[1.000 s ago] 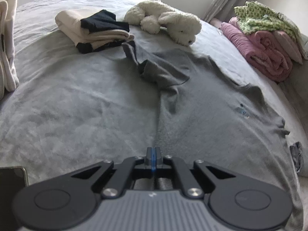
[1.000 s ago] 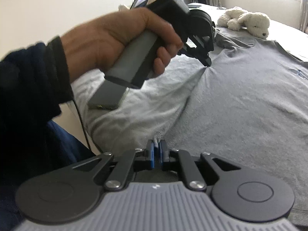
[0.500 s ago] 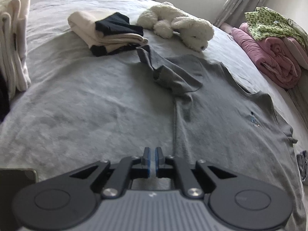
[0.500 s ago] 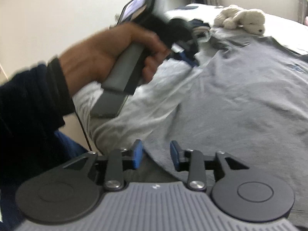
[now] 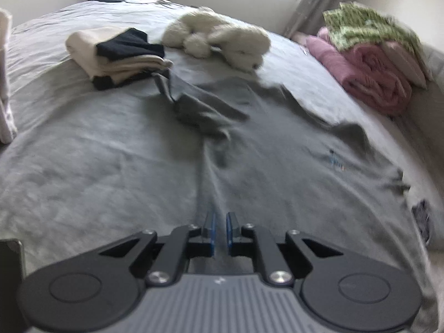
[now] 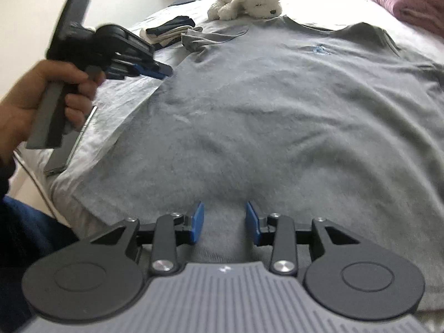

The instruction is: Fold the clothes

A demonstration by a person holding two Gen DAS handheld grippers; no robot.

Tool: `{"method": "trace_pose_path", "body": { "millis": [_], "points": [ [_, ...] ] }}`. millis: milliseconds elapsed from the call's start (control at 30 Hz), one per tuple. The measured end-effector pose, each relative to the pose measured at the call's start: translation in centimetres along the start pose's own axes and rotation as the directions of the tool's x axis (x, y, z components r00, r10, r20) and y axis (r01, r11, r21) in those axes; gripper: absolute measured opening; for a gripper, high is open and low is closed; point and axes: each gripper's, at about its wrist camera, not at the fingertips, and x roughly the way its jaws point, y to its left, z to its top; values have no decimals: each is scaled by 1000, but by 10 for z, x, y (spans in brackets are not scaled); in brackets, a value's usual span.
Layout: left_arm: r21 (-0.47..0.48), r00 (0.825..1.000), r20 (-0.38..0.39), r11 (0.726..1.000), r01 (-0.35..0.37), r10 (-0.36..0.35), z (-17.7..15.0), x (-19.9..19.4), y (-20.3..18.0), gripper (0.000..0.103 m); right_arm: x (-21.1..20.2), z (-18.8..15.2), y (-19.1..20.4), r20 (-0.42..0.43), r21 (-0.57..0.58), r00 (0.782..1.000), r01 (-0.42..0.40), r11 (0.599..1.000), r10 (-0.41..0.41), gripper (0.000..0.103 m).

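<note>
A grey T-shirt point(image 6: 277, 116) lies spread flat on the bed, neck toward the far side, with its left sleeve point(image 5: 205, 108) crumpled and folded over. My left gripper point(image 5: 219, 231) hovers over the shirt's left side edge, jaws slightly apart and empty; it also shows in the right wrist view point(image 6: 161, 70). My right gripper point(image 6: 224, 223) is open and empty just above the shirt's bottom hem.
A stack of folded cream and black clothes point(image 5: 116, 55) and a white plush dog point(image 5: 219, 38) lie at the far side of the grey bed point(image 5: 69, 144). Pink blankets with a green cloth point(image 5: 371, 63) sit at the far right.
Both grippers have let go of the shirt and opened. The left gripper has moved forward along the shirt's left edge. The right gripper has shifted right over the hem.
</note>
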Motion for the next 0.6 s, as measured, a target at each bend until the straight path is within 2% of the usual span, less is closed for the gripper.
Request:
{"method": "trace_pose_path", "body": {
  "millis": [100,200,267,367,500,600],
  "points": [
    [25,999,-41,999,-33,34,-4,10,-5,8,-16,0,-18,18,23,999,28,999,-29,38],
    [21,998,-50,999,-46,47,-4,12,-5,8,-38,3,-56,55,148,994,83,986,-92,38],
    [14,998,-49,999,-50,51,-3,12,-5,8,-46,-1,-83,32,220,984,162,962,-173,39],
    [3,997,-48,998,-56,56,-1,13,-5,8,-54,-9,-120,-32,317,953,294,902,-300,38],
    [-12,997,-46,998,-65,64,1,13,-5,8,-71,-21,-148,2,450,947,285,846,-320,37],
    [-45,997,-38,997,-67,65,5,13,0,8,-71,-14,-144,30,441,939,294,848,-342,39]
  ]
}}
